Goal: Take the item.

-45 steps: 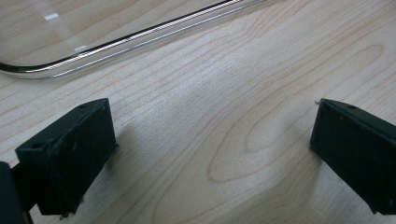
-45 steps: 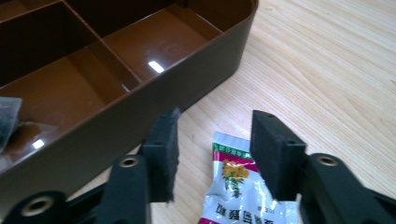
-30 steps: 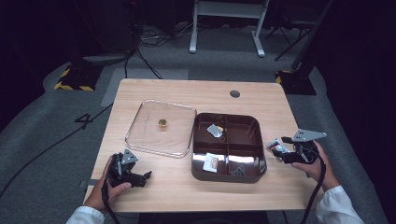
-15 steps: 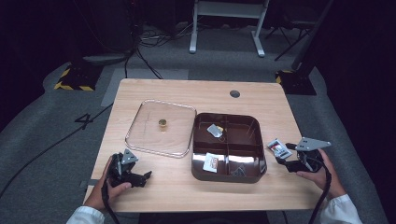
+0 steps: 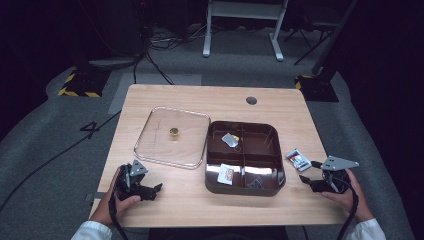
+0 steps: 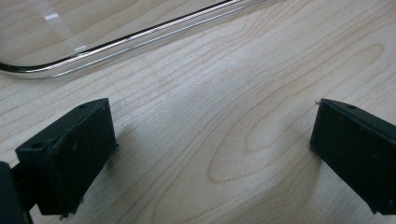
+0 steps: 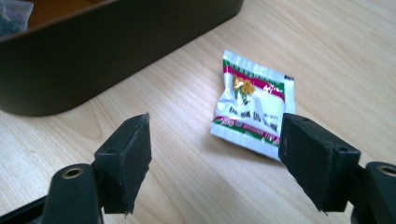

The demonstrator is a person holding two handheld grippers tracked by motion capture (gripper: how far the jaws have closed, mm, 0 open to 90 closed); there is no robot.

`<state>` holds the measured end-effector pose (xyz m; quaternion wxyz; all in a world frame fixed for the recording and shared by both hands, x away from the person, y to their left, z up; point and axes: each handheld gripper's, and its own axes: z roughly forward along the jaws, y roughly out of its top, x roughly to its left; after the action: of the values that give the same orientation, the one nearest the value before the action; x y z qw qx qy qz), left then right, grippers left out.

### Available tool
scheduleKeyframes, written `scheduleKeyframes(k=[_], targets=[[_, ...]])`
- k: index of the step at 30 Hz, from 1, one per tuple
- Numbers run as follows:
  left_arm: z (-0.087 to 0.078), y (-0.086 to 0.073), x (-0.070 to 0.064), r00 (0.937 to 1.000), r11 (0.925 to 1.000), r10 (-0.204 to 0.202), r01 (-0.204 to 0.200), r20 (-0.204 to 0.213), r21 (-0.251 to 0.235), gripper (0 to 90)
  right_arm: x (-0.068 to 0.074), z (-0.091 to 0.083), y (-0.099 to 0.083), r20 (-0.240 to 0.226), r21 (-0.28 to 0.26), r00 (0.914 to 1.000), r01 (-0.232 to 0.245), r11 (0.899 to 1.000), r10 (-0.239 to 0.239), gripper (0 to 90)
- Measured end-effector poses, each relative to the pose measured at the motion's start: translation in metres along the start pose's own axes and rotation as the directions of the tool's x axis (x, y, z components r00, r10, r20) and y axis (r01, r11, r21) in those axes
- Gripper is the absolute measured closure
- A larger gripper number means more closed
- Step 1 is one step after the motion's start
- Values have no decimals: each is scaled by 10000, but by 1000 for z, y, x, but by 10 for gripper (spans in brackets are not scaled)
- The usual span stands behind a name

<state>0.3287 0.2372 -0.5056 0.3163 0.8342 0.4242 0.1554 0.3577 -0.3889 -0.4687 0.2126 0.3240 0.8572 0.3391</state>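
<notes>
Both grippers were spread wide and empty. The left gripper [image 5: 150, 190] rested low on the table [image 5: 210, 100] by the lid [image 5: 172, 136]. The right gripper [image 5: 309, 182] had drawn back from the tray [image 5: 243, 186], leaving the packet [image 7: 252, 108] lying beside it, between the jaws' line.

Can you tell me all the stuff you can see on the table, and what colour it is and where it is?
table: one, light wood, under everything.
box: one, dark brown, with compartments, middle right of the table.
clear lid: one, see-through with a small gold knob, flat on the table left of the box.
packets in the box: at least two, one silvery in a far compartment, one white and red in a near one.
loose packet: one, white with red and green stripes, on the table right of the box.
round hole: one, dark, far side of the table.
left gripper: black, open, near left.
right gripper: black, open, just short of the loose packet.
</notes>
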Motion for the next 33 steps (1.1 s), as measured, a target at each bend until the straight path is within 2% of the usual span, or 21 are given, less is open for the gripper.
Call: scheduleKeyframes(k=[15,19,22,26,33], targets=[[0,0,-1,10000,10000,-87,87,-31,-27,3,-1,4,-32,5,37,9964,-848,9964,848,267],[0,0,-1,10000,10000,-80,80,-25,-35,3,-1,4,-39,-43,-18,9939,-1105,9939,1105,262],[0,0,-1,10000,10000,-74,74,-33,-33,3,-3,2,-45,-299,-183,9872,-1575,9873,1569,259],[0,-1,-1,10000,10000,-77,77,-31,-32,3,-3,1,-47,-229,-241,9845,-1742,9844,1736,258],[0,-1,-1,10000,10000,-73,73,-35,-36,3,-2,2,-47,-212,-233,9851,-1709,9850,1704,254]])
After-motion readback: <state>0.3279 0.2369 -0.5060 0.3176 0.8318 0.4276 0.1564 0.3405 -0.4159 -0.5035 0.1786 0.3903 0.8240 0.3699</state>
